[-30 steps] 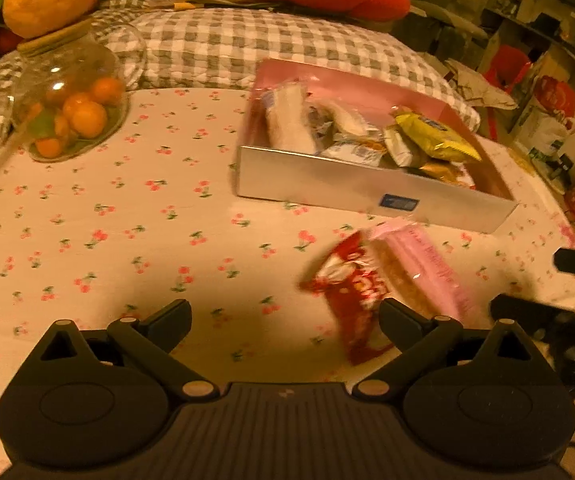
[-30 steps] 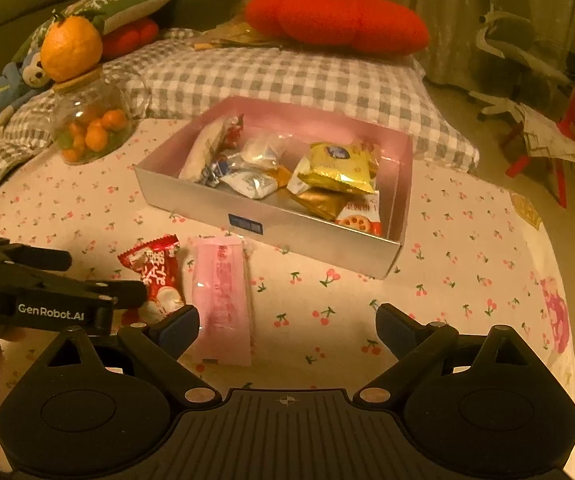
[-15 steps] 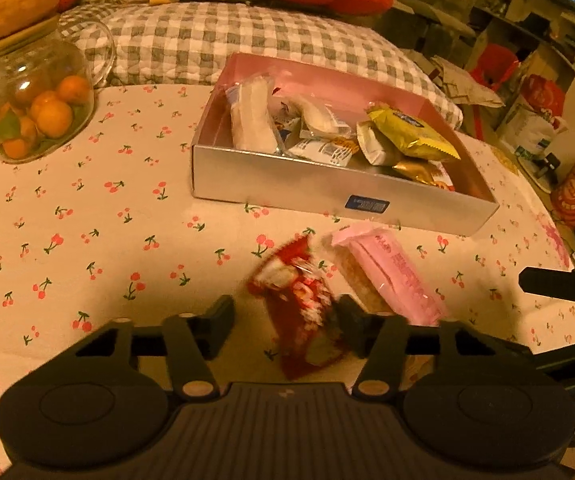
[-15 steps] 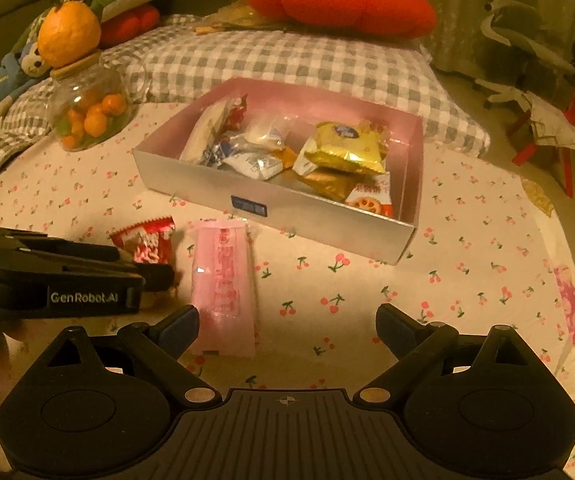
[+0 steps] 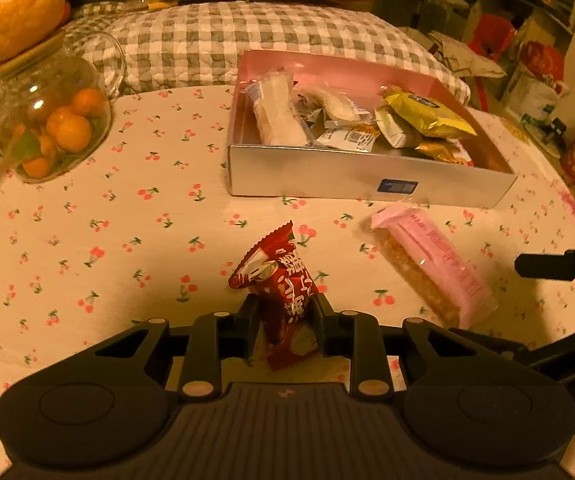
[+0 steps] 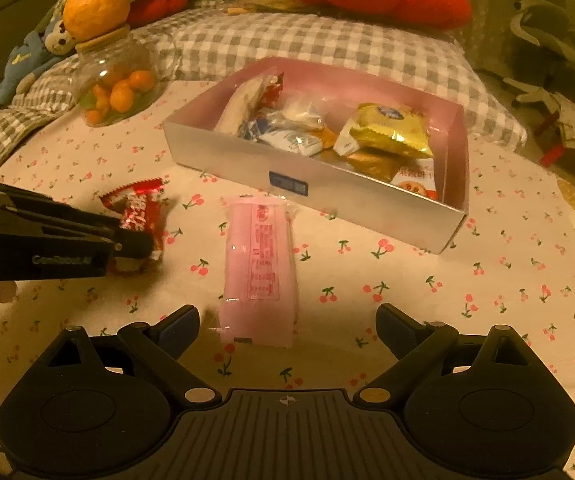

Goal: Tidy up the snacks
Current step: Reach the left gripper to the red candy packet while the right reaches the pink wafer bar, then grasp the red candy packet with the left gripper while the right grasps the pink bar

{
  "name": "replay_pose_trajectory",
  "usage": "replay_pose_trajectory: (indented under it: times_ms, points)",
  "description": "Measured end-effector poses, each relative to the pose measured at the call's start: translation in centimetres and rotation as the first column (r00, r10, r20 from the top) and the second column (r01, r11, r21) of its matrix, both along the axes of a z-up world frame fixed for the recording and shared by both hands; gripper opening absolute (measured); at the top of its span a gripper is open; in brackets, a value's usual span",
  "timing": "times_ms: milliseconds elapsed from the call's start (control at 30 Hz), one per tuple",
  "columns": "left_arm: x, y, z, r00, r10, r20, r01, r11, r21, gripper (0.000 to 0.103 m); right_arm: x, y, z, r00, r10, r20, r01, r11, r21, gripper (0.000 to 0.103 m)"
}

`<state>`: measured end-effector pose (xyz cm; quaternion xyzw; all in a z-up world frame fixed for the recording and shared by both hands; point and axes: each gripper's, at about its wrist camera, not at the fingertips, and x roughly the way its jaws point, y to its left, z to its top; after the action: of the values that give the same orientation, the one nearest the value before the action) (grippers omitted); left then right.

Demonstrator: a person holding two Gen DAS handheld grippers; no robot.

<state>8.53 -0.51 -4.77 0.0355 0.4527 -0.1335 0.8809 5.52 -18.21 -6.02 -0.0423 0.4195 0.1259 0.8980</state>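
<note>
My left gripper (image 5: 283, 320) has the red snack packet (image 5: 281, 284) between its two fingers, and its jaws are closing on it; both pads look pressed against the wrapper's sides, about halfway down its length, with the crimped top end sticking out ahead toward the silver box (image 5: 367, 178) and the lower end tucked back under my gripper body. The packet sits on the cherry-print tablecloth (image 5: 107, 248), in front of the box's near wall and apart from it. My right gripper (image 6: 287, 328) hangs with its jaws spread wide and nothing between the pads; the pink snack bar (image 6: 261, 268) lies flat on the cloth straight ahead of it, its near end reaching in between the two fingertips without touching either, its far end pointing at the box's near wall, just short of it. Inside the box are several wrapped snacks, a gold packet (image 6: 391, 130) on top of the heap at the right; what lies beneath it is mostly covered. From the right wrist, the left gripper's dark arm hides the lower half of the red packet, which is also blurred there. The printing on both wrappers is too small to read. A glass jar of small oranges (image 5: 53, 128) stands well to the left of the box.
</note>
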Motion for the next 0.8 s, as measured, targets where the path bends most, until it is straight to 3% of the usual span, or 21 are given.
replay_pose_trajectory:
  times_ms: [133,500,800]
  points:
    - [0.0,0.3,0.0,1.000,0.000,0.013,0.000,0.999,0.039,0.025,0.3,0.3,-0.4,1.000,-0.001,-0.005,0.001,1.000,-0.004,0.097]
    - [0.1,0.9,-0.1,1.000,0.022,0.004,-0.022,1.000,0.021,0.031,1.1,0.9,-1.2,1.000,0.004,0.003,-0.004,1.000,-0.018,0.097]
    - [-0.1,1.7,-0.4,0.999,0.040,0.030,-0.037,0.997,-0.069,0.035,1.4,0.9,-1.4,0.999,0.016,0.033,-0.016,1.000,0.013,0.096]
